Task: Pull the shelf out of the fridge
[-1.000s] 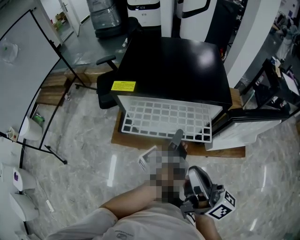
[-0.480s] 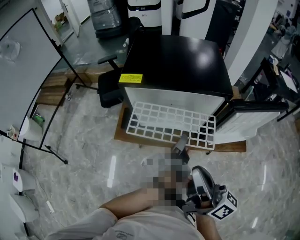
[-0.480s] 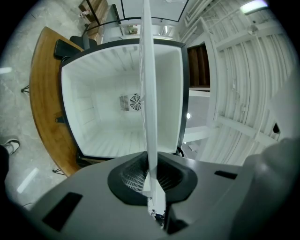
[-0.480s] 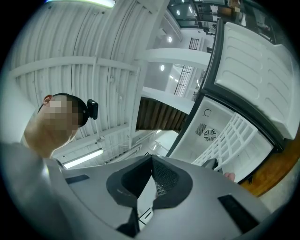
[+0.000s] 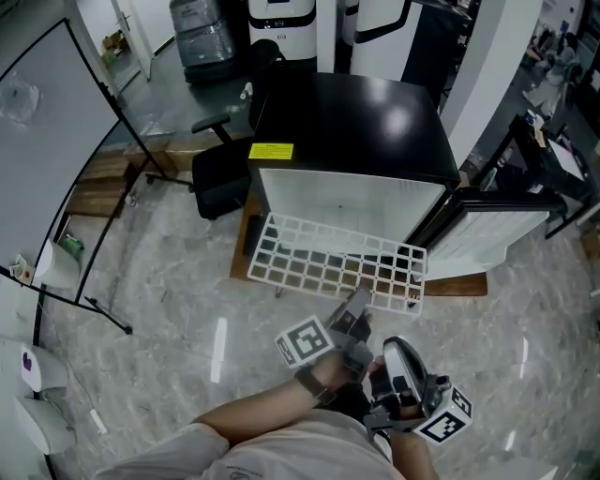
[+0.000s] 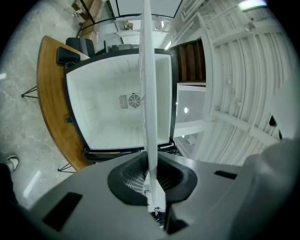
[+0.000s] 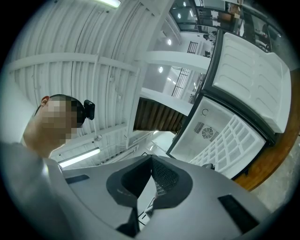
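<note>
A black mini fridge (image 5: 352, 122) stands on a wooden board, its white inside (image 6: 117, 103) bare and its door (image 5: 487, 230) swung open to the right. The white wire shelf (image 5: 328, 262) slopes down in front of the opening, with its far edge near the fridge's lower lip. My left gripper (image 5: 361, 300) is shut on the middle of the shelf's near edge. In the left gripper view the shelf (image 6: 146, 89) runs edge-on between the jaws. My right gripper (image 5: 398, 361) is held back by my body, shut on nothing. The right gripper view shows the shelf (image 7: 229, 136) from the side.
A black office chair (image 5: 220, 173) stands left of the fridge. A black stand leg (image 5: 89, 305) crosses the floor at the left. A black table frame (image 5: 553, 159) is to the right of the door. White machines (image 5: 281, 23) line the back.
The shelf has slid further out of the fridge towards me and tilted down. My left gripper has drawn back with it; its marker cube now shows. The right gripper stayed put.
</note>
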{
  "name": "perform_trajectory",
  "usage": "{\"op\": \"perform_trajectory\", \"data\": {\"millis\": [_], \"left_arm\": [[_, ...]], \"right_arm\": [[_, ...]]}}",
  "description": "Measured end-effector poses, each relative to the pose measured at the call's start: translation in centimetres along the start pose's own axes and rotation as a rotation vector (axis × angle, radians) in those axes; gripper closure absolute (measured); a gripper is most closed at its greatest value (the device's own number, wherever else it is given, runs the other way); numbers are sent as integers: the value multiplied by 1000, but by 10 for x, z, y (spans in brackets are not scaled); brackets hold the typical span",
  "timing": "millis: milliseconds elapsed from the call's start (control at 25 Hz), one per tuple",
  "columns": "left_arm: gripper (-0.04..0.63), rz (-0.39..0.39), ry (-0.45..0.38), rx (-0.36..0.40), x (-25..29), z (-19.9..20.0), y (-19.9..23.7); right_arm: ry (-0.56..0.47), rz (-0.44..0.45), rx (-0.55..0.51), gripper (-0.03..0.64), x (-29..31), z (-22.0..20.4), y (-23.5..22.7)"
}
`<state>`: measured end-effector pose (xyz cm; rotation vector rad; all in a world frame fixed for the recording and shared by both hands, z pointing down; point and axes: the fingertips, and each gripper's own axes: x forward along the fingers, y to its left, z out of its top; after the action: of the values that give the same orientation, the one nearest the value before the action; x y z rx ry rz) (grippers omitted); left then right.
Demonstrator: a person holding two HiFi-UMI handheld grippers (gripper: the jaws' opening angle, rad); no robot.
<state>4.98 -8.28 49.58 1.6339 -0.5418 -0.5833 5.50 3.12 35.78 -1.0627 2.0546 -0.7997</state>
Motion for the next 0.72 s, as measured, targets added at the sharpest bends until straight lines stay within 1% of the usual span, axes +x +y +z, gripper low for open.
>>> {"op": "perform_trajectory", "data": {"millis": [240, 400, 520, 720], "left_arm": [[578, -12, 5, 16, -16, -8, -8], [578, 10, -7, 69, -30, -16, -13], [578, -5, -26, 48, -40, -29, -20], [578, 1, -67, 40, -58, -50, -26]], "right_arm": [[24, 13, -7, 606, -3, -3, 11], [56, 28, 1, 606, -13, -6, 18], [88, 49, 5, 606, -23, -10, 30], [149, 93, 5, 606, -46, -15, 49]]}}
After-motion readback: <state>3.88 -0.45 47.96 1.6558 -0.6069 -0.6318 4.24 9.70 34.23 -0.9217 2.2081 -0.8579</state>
